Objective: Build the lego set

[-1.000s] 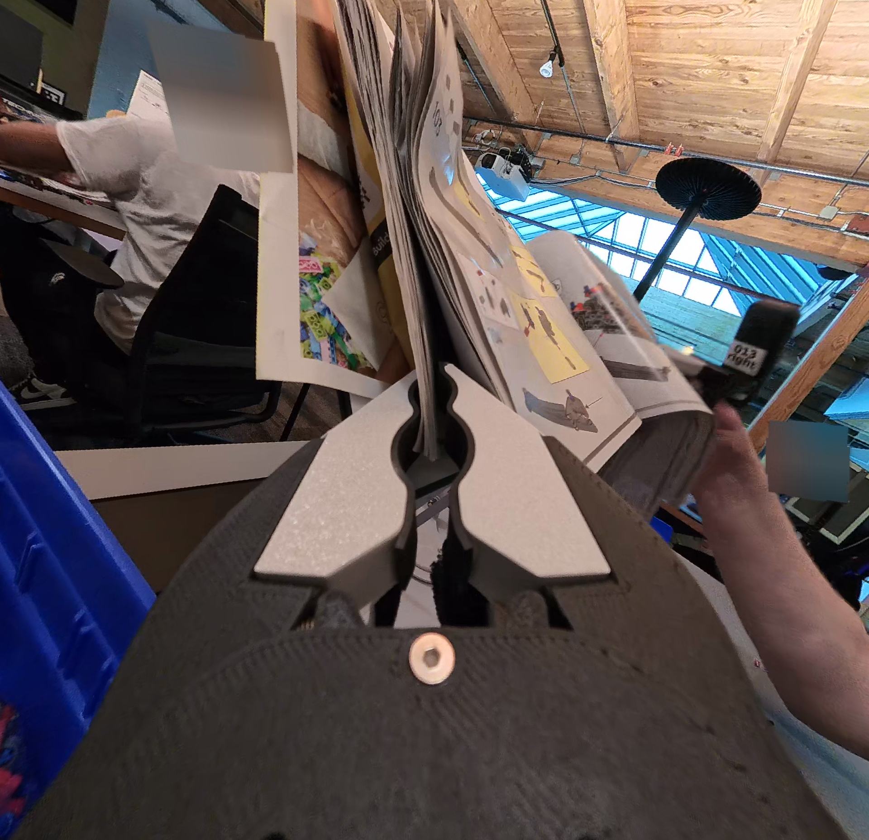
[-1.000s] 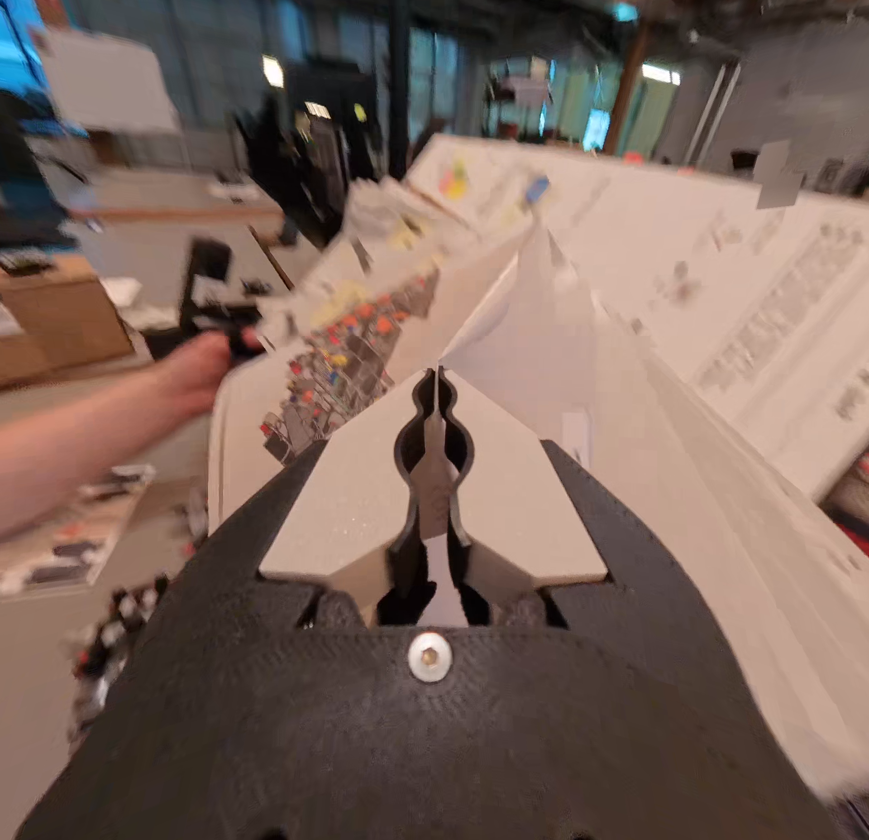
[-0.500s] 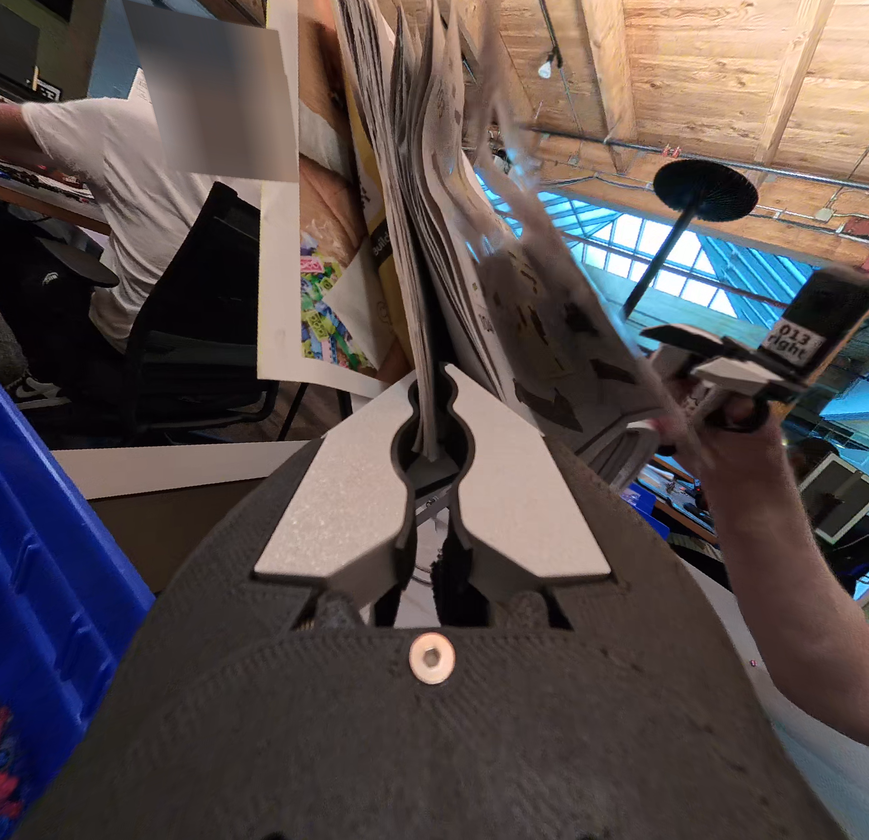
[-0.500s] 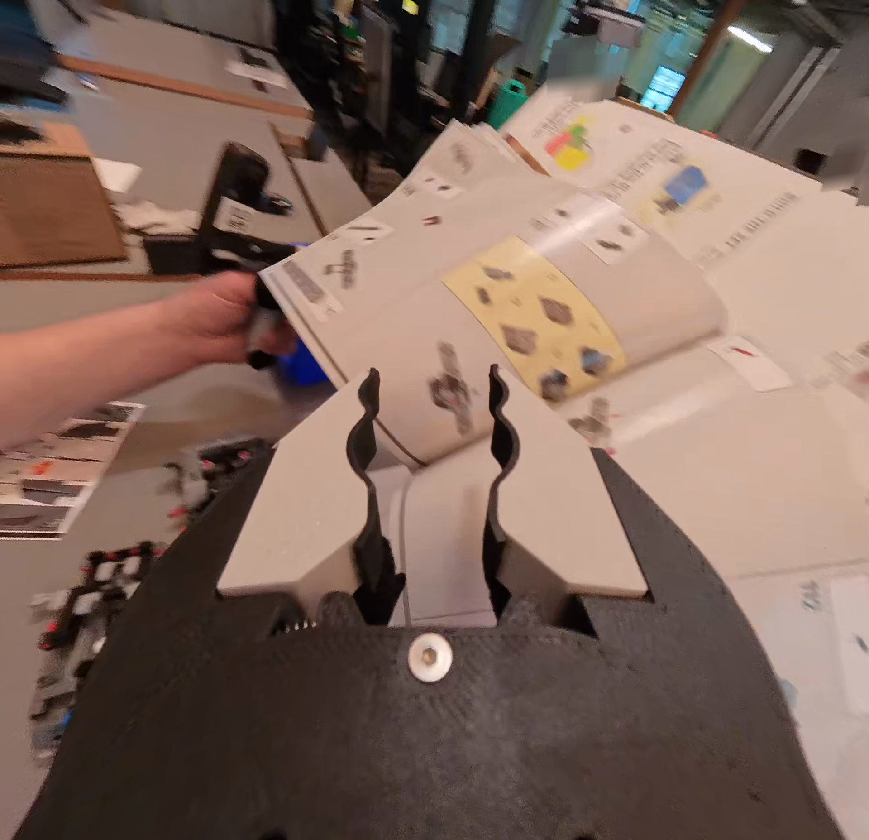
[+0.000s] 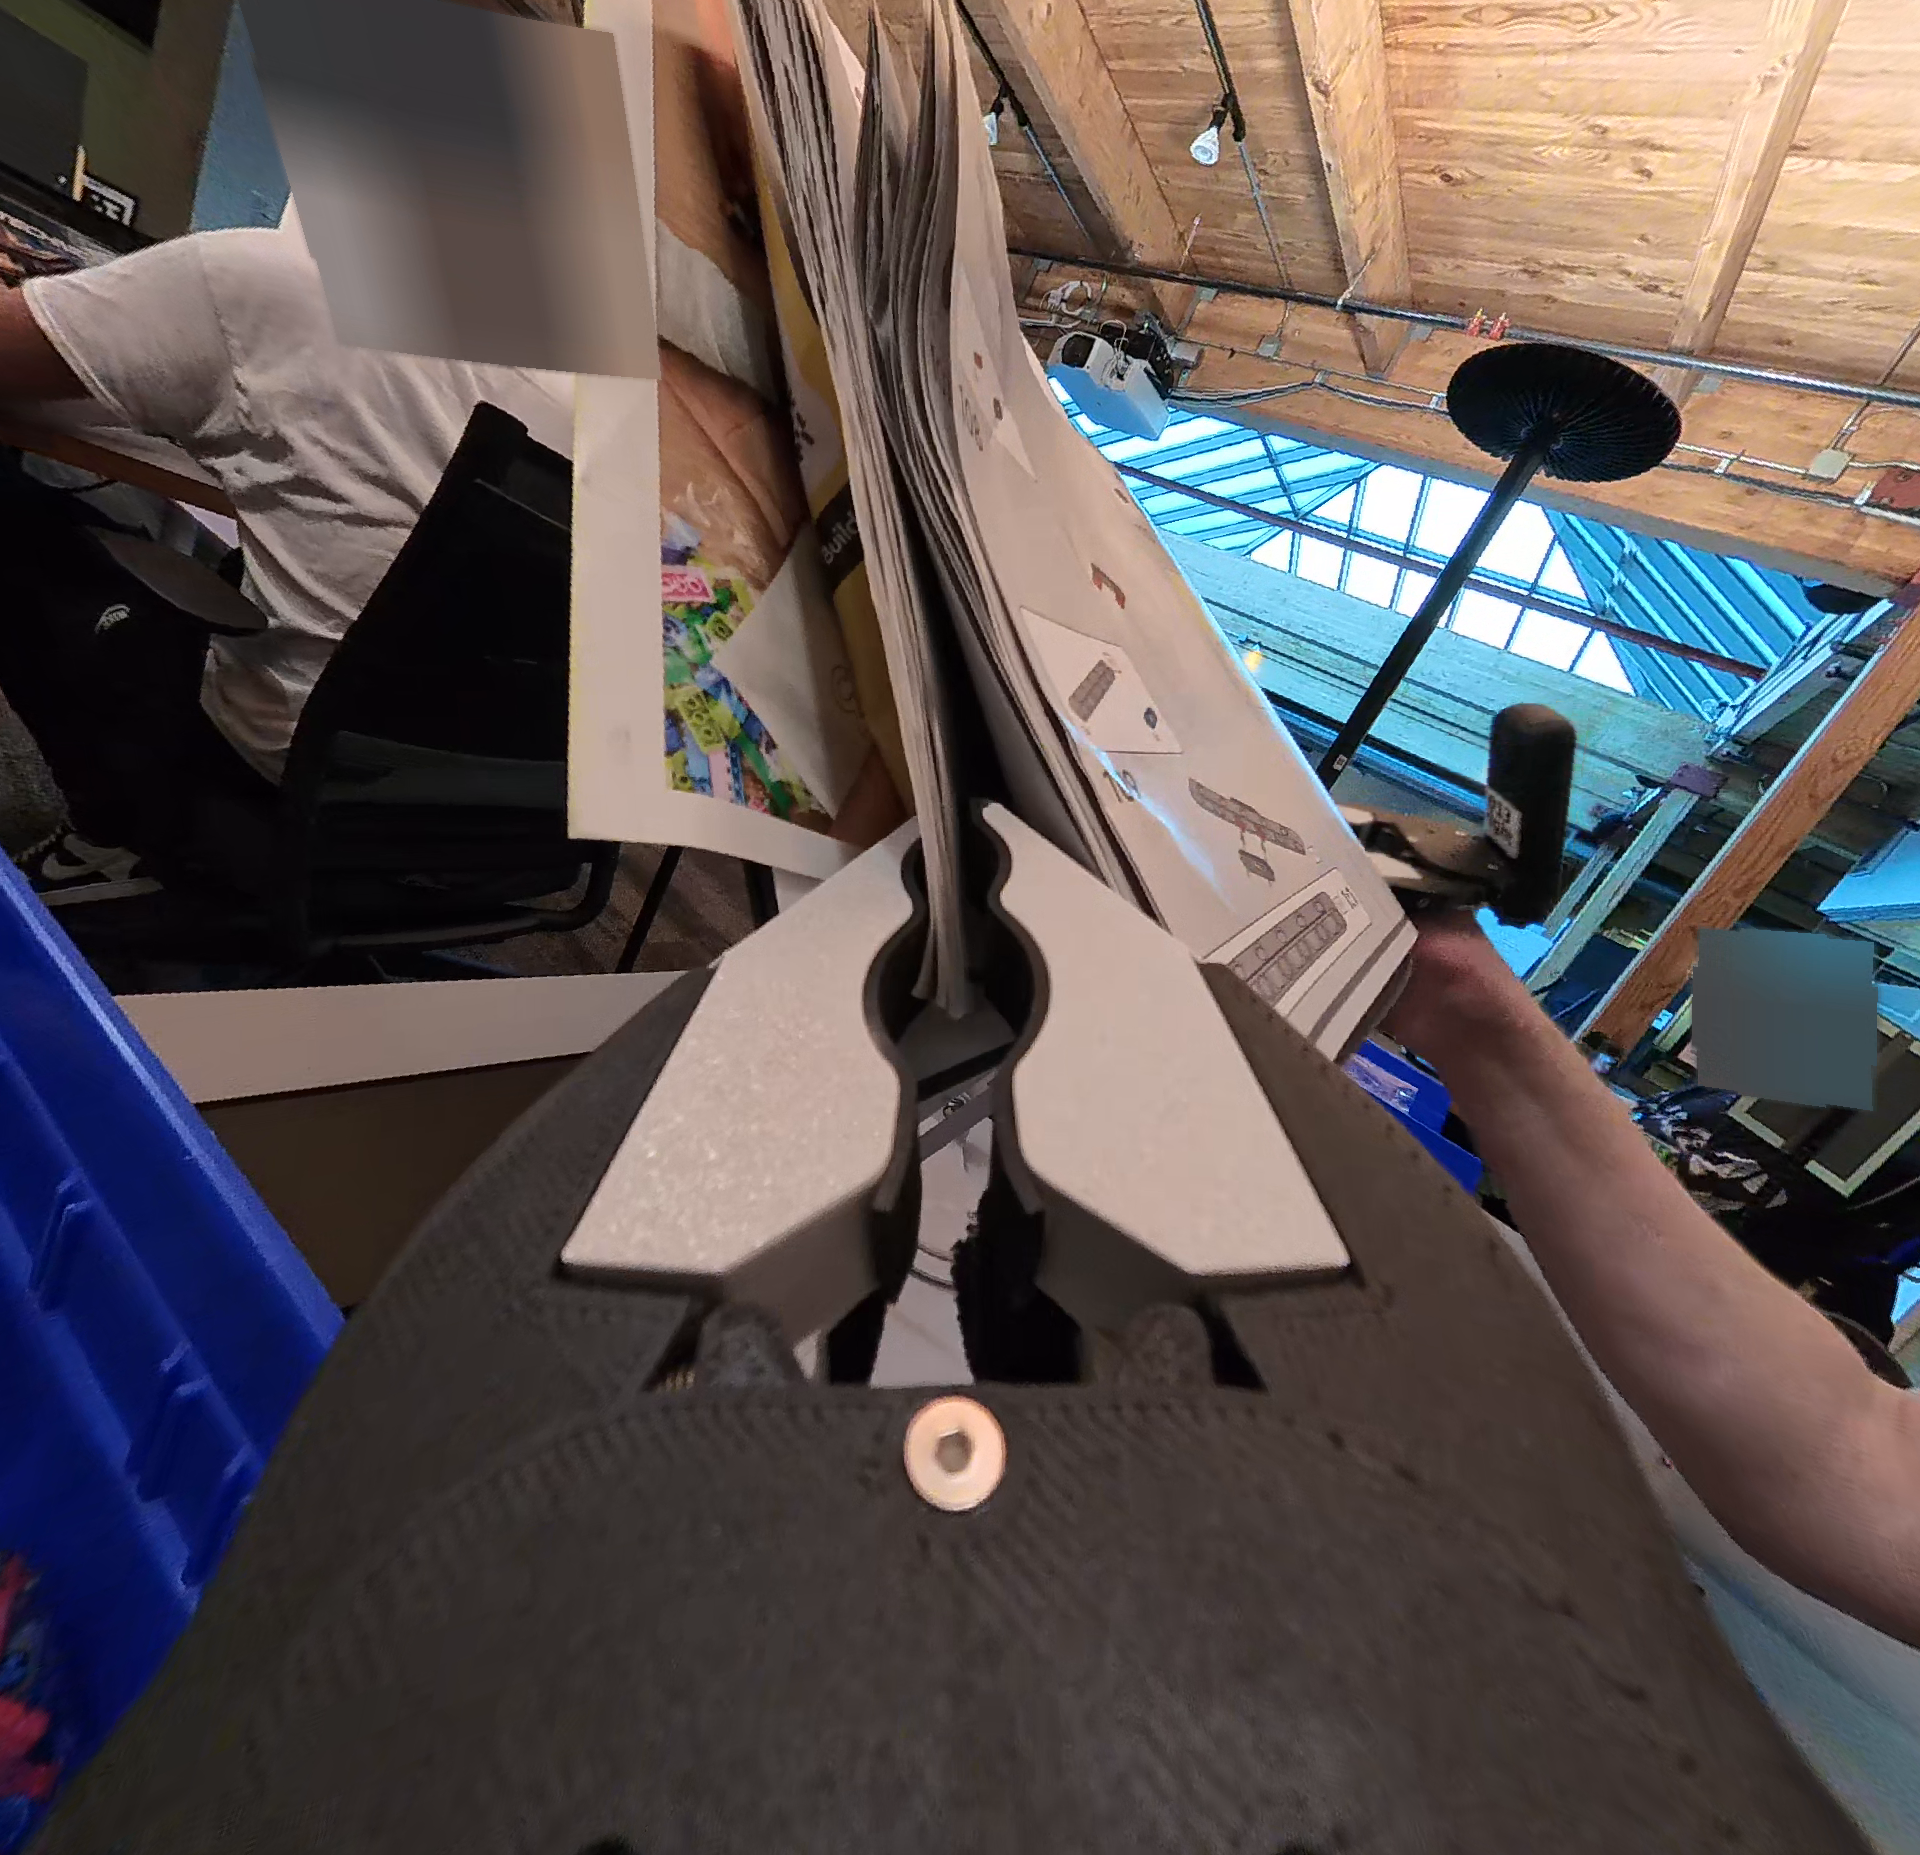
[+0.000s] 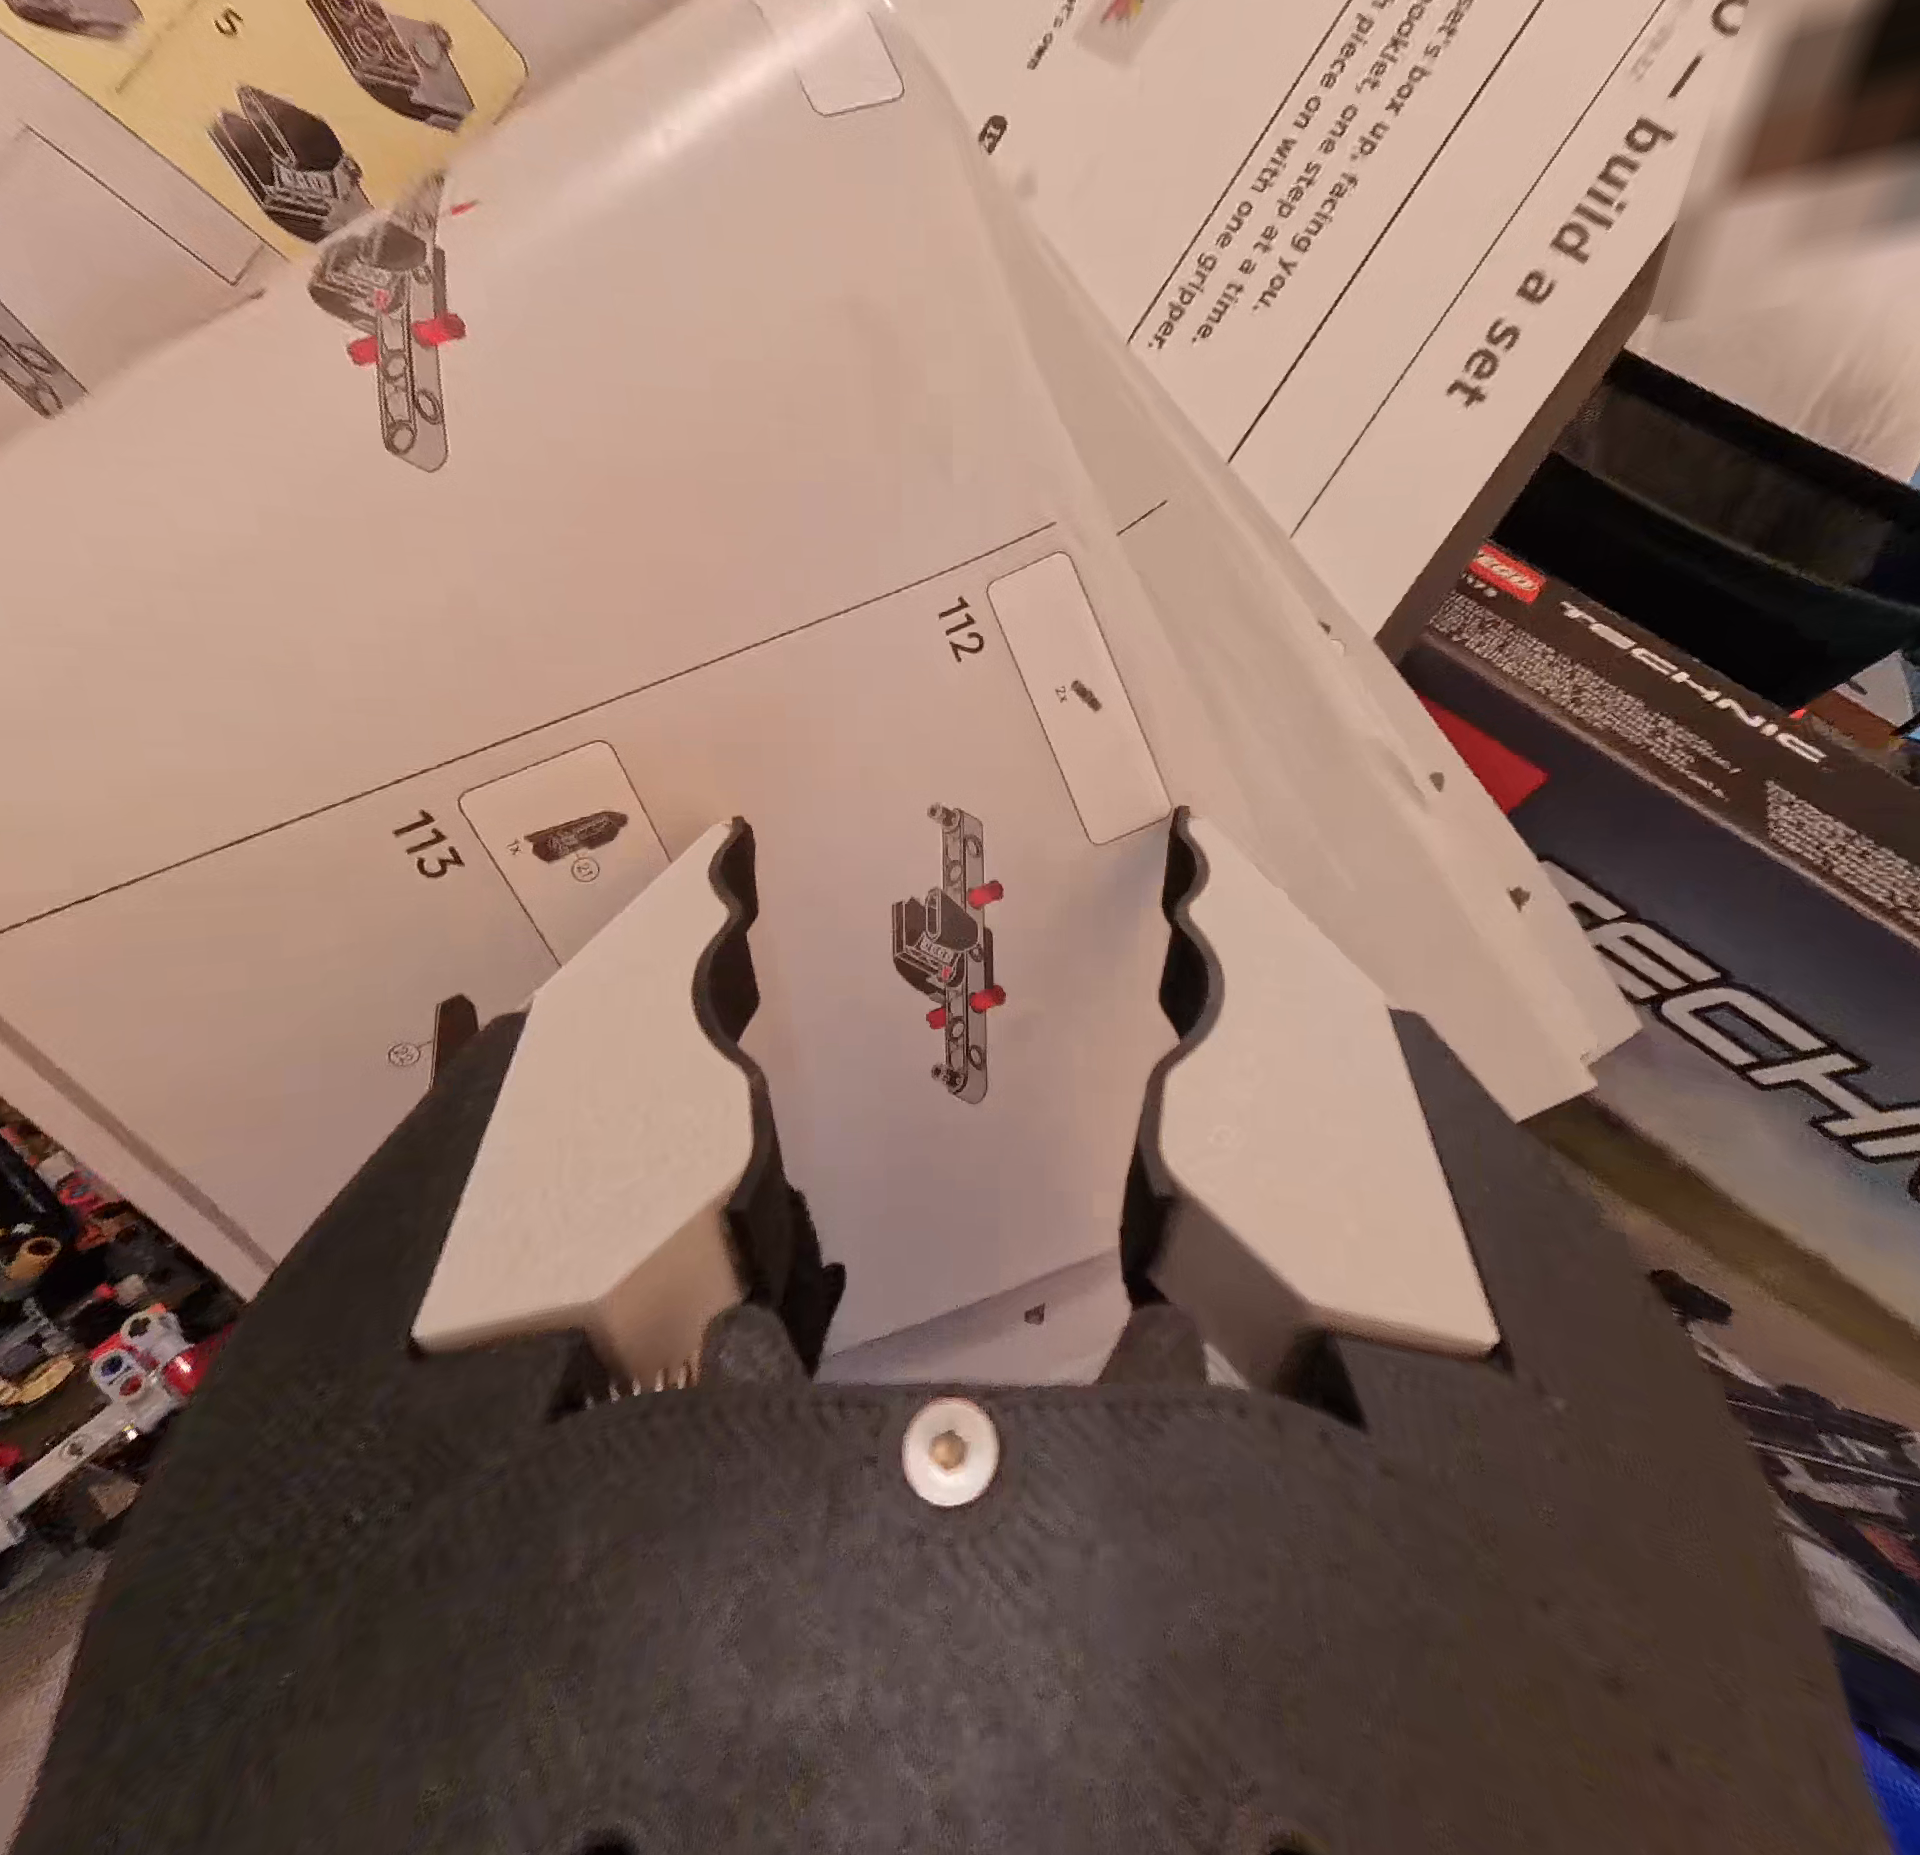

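Since a second ago the right tool point(image 6: 956, 839) is no longer pinching a page: its jaws are now standing wide apart, released, hovering just over an open page of the instruction booklet point(image 6: 727, 579). Pages on that side are now lying flatter, and the step drawings are showing between the two pale fingers point(image 6: 613, 1078). Left tool point(image 5: 961, 829) is unchanged, still clenching a thick bunch of the booklet's point(image 5: 1039, 517) pages near the lower edge, sheets standing nearly upright out of the jaws and fanning upward. In the left wrist view the right tool point(image 5: 1496, 849) is showing farther off at the booklet's right edge, with the person's hand point(image 5: 1455, 984) and forearm behind the page corner; its jaws are hidden there. Printed instruction sheet point(image 6: 1455, 174) is lying behind the booklet in the right wrist view, and a dark lego set box point(image 6: 1714, 818) is sitting to the right, partly under the booklet's pages. Loose lego pieces point(image 6: 94, 1327) are scattered on the worktop point(image 6: 42, 1639) at lower left, blurred. Blue bin point(image 5: 114, 1234) is filling the left edge of the left wrist view. Another person in a white shirt point(image 5: 260, 434) is sitting on a black chair point(image 5: 436, 683) beyond. Wooden ceiling point(image 5: 1558, 122) with beams is showing overhead.
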Demonstrator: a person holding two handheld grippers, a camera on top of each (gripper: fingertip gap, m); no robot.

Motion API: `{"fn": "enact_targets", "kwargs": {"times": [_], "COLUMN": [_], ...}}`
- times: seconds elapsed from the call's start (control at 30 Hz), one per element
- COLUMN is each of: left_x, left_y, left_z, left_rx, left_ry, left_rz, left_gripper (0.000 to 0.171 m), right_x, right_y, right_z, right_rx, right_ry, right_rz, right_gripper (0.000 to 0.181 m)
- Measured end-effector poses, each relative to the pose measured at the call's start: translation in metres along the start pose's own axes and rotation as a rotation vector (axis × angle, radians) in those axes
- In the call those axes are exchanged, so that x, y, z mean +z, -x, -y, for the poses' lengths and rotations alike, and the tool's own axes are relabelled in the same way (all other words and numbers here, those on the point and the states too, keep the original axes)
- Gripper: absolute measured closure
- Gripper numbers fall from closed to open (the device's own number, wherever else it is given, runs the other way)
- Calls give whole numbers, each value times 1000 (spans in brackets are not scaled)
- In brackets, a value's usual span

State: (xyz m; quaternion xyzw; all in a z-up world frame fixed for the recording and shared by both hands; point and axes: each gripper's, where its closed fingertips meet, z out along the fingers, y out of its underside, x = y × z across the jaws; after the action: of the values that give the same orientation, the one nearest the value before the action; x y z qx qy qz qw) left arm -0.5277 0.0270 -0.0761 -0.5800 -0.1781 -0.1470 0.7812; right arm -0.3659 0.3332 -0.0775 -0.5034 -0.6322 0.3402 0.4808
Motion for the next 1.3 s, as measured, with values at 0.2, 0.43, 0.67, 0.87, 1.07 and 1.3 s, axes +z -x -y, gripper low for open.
{"fn": "enact_targets", "kwargs": {"times": [0.2, 0.43, 0.67, 0.87, 1.07, 1.3], "left_x": [0, 0, 0, 0, 0, 0], "left_y": [0, 0, 0, 1, 1, 1], "left_z": [0, 0, 0, 0, -1, 0], "left_rx": [-3, 0, -2, -3, -3, -6], "left_ry": [-2, -1, 0, -1, -1, -1], "left_rz": [1, 4, 1, 1, 2, 0], "left_gripper": [171, 171, 171, 171, 171, 171], "right_x": [2, 4, 1, -7, -24, -53], "right_y": [-5, 3, 3, -1, 28, 58], "right_z": [-2, -2, -1, 6, 35, 94], "right_rx": [-44, -99, -137, -129, 33, 285], "right_ry": [-2, 8, 23, 10, -95, -326], "right_rz": [-50, -57, -58, -31, 233, 578], "right_gripper": [124, 142, 171, 181, 181, 181]}}
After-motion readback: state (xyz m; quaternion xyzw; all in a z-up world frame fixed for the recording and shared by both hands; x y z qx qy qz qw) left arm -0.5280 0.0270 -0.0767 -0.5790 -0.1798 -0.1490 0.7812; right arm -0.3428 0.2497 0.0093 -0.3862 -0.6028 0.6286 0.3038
